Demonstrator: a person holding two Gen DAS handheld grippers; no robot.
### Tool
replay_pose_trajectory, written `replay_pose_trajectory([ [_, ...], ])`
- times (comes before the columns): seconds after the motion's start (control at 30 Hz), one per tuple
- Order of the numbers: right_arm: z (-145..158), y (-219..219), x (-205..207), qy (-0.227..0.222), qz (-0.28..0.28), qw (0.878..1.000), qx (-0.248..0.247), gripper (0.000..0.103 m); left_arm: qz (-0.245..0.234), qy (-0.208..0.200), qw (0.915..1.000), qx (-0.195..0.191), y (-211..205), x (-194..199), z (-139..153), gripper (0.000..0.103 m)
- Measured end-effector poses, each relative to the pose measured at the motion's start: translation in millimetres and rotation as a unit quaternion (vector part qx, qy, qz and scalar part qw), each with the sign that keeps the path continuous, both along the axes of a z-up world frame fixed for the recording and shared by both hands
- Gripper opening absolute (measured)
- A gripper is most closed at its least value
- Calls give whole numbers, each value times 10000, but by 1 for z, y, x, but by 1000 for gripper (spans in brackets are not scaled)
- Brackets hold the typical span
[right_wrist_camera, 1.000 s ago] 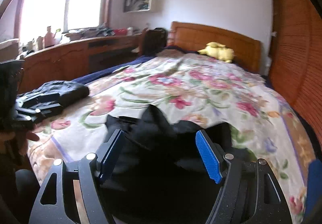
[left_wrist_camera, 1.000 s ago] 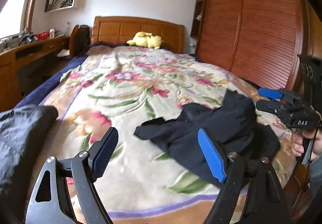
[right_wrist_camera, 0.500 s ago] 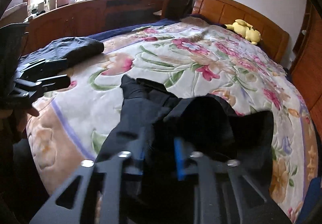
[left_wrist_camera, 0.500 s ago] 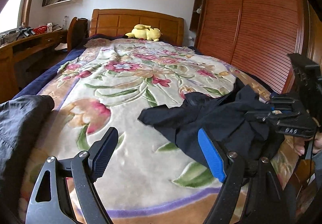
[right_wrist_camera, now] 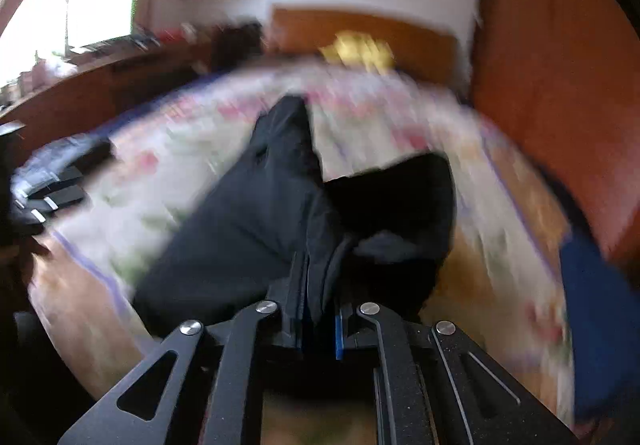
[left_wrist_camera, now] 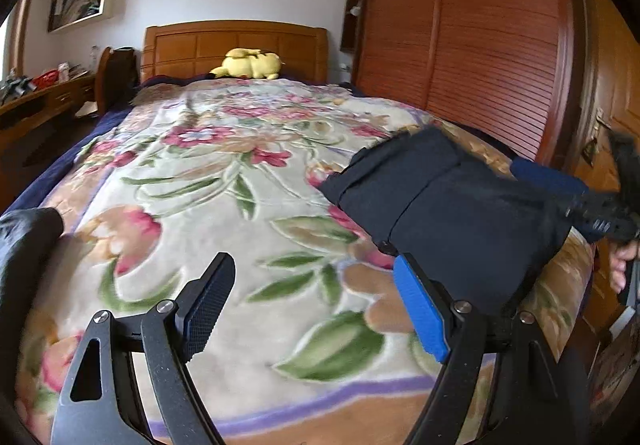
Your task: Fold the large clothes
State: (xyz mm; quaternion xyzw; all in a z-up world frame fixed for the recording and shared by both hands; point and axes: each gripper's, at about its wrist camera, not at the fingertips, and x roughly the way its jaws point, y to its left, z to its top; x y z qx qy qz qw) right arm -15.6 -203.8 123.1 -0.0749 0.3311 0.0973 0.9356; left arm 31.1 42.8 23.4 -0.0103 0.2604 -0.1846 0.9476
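A dark navy garment [left_wrist_camera: 448,205] lies bunched at the right foot of the bed on the floral blanket [left_wrist_camera: 224,181]. The left gripper [left_wrist_camera: 312,259] hovers open over the blanket, left of the garment, with nothing between its fingers. In the left wrist view the right gripper [left_wrist_camera: 560,193] bites the garment's right edge, and a person's hand [left_wrist_camera: 622,265] holds it. The blurred right wrist view shows the right gripper [right_wrist_camera: 318,285] with its jaws closing tight on a fold of the garment [right_wrist_camera: 256,221], cloth pinched between the pads and stretching away over the bed.
Another dark garment [left_wrist_camera: 24,245] lies at the bed's left foot edge. A yellow plush toy [left_wrist_camera: 250,63] rests by the wooden headboard. A slatted wardrobe [left_wrist_camera: 480,45] stands on the right and a desk [left_wrist_camera: 40,101] on the left.
The right gripper went from open around the garment to shut on a fold and pulled it taut toward the right foot edge. The left gripper drifted right and lower, staying open.
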Motion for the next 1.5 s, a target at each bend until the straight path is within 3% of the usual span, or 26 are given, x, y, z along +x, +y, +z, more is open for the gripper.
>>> replay_pose_trajectory([
  [0.1, -15, -16, 0, 266, -157, 9995, 107, 15, -96, -7, 9999, 29, -13, -1, 0, 82],
  [0.23, 7, -5, 5, -36, -206, 9998, -34, 63, -126, -39, 9999, 42, -24, -2, 0, 82],
  [0.27, 13, -2, 5, -124, -170, 9998, -10, 67, -128, -51, 9999, 39, -26, -3, 1, 82],
  [0.5, 49, 39, 44, -468, 339, 9982, -127, 67, -55, -110, 9999, 43, -27, -3, 1, 82],
  [0.6, 40, 46, 75, -169, 574, 9982, 42, 67, 16, -96, 9999, 41, -23, -1, 0, 82],
  [0.8, 7, 61, 144, 467, 501, 9976, 41, 67, 124, -74, 9999, 47, -16, 0, -3, 82],
  [0.9, 2, 60, 163, 937, 487, 9943, 137, 67, 141, -41, 9999, 48, -13, 1, -5, 82],
  [1.1, -11, 56, 193, 1365, 472, 9882, 513, 67, 130, -30, 9999, 26, -11, 2, -6, 82],
  [1.13, -9, 55, 189, 1369, 504, 9877, 558, 64, 127, -27, 9999, 27, -11, 2, -6, 82],
  [1.2, -9, 57, 187, 1410, 746, 9851, 645, 38, 117, -24, 9999, 38, -12, 2, -6, 82],
  [1.23, -7, 60, 185, 1353, 803, 9861, 528, 19, 114, -24, 9999, 46, -12, 2, -7, 82],
  [1.27, -4, 62, 181, 1264, 884, 9871, 426, 11, 110, -27, 9999, 50, -13, 2, -7, 82],
  [1.37, 12, 67, 165, 750, 928, 9928, 66, 5, 94, -31, 9999, 47, -15, 3, -7, 82],
  [1.5, 58, 57, 135, 12, 737, 9973, 4, 5, 38, -25, 10000, 60, -22, 2, -7, 82],
])
